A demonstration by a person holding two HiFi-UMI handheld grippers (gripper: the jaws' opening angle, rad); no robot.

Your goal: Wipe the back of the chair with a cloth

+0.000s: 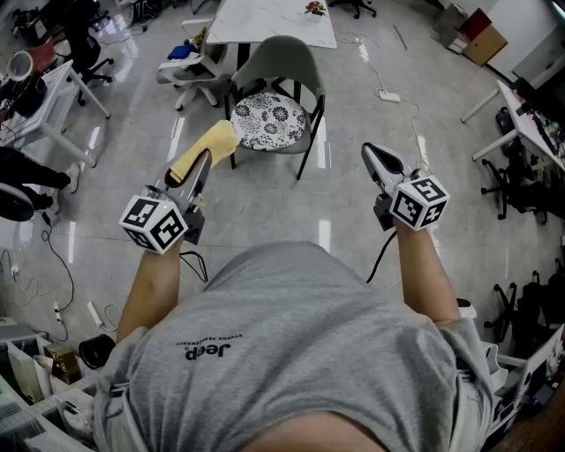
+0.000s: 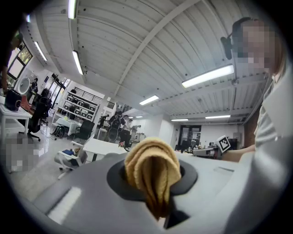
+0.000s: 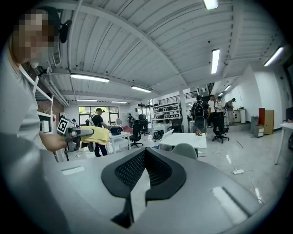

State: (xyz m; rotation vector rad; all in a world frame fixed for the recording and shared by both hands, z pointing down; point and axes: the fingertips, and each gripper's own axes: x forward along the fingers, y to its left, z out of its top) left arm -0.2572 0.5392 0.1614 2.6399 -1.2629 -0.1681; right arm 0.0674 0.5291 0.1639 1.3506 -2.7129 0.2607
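Left gripper clenched on the folded yellow cloth, my right gripper closed on nothing, both held over the floor just short of 1 grey chair, its back on the far side, white surface beyond.
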